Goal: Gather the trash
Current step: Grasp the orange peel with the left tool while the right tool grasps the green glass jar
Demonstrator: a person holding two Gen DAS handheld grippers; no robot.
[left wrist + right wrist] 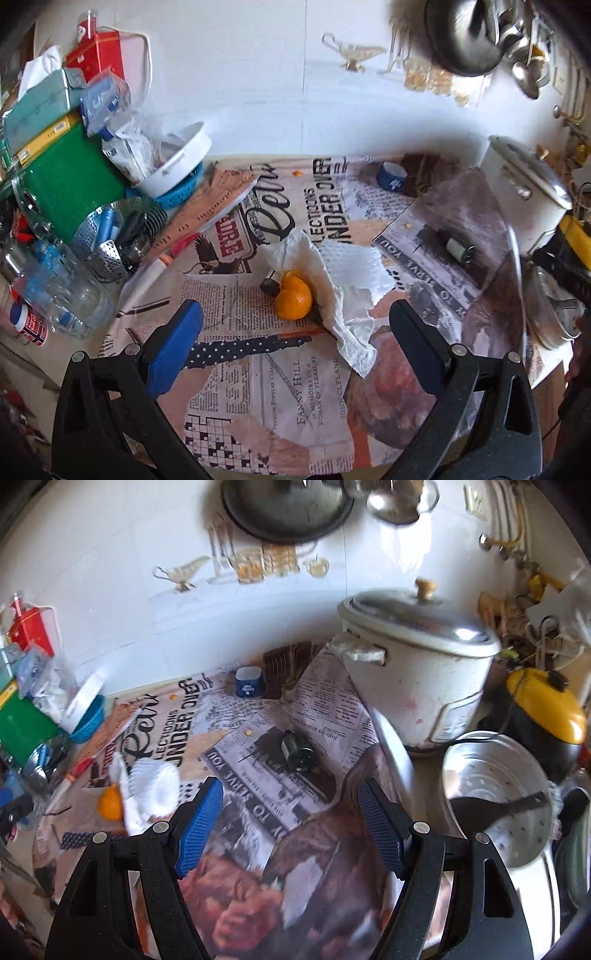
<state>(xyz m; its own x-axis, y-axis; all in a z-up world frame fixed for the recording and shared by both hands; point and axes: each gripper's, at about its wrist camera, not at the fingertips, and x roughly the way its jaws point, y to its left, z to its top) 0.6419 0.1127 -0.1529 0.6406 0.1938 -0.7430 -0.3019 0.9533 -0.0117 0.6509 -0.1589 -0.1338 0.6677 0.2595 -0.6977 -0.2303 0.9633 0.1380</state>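
On a newspaper-covered table (295, 398), the left gripper (295, 328) is hovering wide open and empty over an orange (293, 299) lying against a crumpled paper towel (343, 280); farther right, the right gripper (290, 830) is gaping empty near a small dark canister (297, 751).

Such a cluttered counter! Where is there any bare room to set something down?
Free: the newspaper in front of the orange and paper towel, and the stretch between the towel and the small dark cylinder. Crowded: the left pile around the green box, and right by the rice cooker.
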